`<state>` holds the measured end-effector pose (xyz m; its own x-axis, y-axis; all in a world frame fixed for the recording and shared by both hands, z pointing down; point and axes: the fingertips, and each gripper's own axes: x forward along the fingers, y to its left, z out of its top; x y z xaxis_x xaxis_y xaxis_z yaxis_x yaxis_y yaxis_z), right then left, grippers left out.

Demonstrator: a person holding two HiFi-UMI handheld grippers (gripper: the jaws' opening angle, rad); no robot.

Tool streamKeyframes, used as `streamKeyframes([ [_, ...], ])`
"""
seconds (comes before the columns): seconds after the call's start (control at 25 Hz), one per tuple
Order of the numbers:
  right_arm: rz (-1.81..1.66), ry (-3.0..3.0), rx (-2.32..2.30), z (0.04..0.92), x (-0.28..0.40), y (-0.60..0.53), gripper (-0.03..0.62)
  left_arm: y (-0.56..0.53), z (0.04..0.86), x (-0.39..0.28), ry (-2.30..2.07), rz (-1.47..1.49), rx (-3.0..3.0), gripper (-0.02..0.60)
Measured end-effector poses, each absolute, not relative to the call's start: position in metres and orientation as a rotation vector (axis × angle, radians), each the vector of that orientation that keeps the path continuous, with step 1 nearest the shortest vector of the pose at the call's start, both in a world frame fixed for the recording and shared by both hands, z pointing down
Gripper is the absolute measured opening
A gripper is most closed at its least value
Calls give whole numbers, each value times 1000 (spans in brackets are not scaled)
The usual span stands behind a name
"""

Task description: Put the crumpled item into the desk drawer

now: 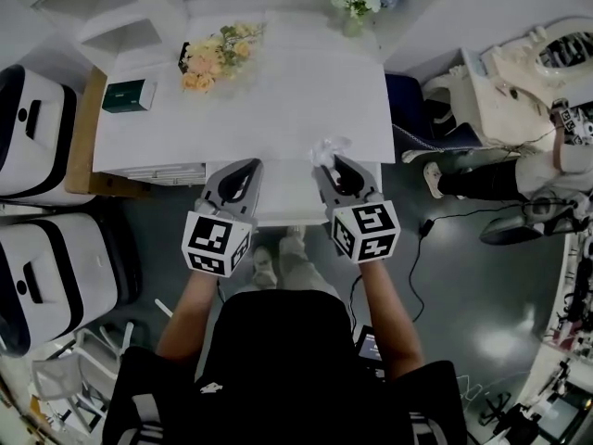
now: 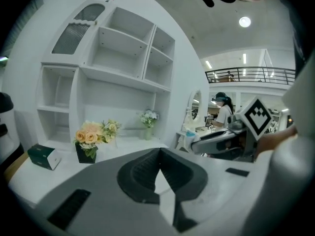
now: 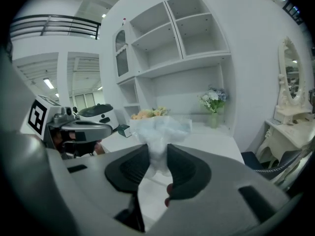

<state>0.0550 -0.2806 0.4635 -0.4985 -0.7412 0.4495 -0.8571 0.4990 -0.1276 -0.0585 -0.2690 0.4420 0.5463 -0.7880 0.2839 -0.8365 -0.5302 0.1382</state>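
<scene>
Between the pads of my right tool sits the crumpled item, a pale, filmy wad. The jaws are pinched narrow on its lower end, and the rest puffs out past the tips. The tool holds it just above the near edge of the white tabletop.

To that tool's left, level with it and apart from it, is my left tool. Its jaws are closed tip to tip with nothing between them. Below and between the two tools a white panel juts out from the tabletop's near edge; I cannot tell whether it is the drawer.

Ahead of the right tool and off to its left, a peach bouquet lies on the tabletop, with a dark green box further left, near the corner. Straight ahead at the far edge stands a small vase of white and blue flowers. Behind it rises a white shelf unit.
</scene>
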Motion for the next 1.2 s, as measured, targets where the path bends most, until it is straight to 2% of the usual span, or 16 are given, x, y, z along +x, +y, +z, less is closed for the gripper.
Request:
streamKeyframes([
  [1.2, 605, -2228, 855, 602, 49, -278, 104, -288, 558, -53, -1346, 455, 2315, 6],
])
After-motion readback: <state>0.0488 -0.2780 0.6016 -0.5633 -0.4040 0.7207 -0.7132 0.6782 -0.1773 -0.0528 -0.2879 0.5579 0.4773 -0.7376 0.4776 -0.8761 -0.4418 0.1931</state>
